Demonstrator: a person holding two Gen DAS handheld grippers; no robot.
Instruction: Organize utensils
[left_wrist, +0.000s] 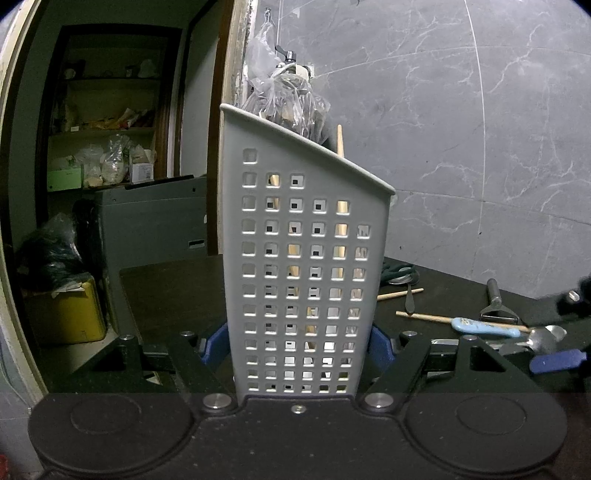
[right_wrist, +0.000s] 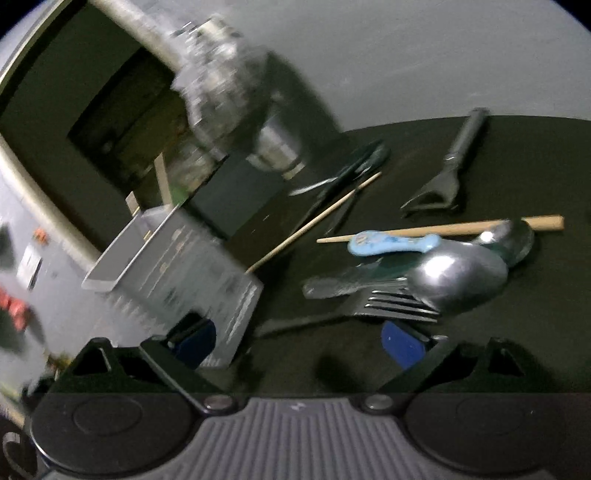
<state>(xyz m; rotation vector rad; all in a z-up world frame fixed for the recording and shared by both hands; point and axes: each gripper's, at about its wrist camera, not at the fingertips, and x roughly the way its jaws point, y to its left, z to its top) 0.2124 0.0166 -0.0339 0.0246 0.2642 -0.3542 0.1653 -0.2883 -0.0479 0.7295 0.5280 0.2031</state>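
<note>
Utensil caddy (left_wrist: 303, 266) clamped in left gripper (left_wrist: 295, 349), utensils (left_wrist: 484, 326) w/ spoon to its right

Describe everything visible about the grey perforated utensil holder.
The utensil holder is tall, grey plastic, its walls pierced with rows of square holes and its rim slanted. It stands upright on the dark table, clamped between the blue pads of the left tongs. Wooden sticks stand inside.

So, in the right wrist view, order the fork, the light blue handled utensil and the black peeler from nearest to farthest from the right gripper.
1. fork: nearest, just ahead of the right gripper, tines under the big spoon.
2. light blue handled utensil: middle, beyond the fork, lying across a wooden chopstick.
3. black peeler: farthest, up right on the dark table.
</note>
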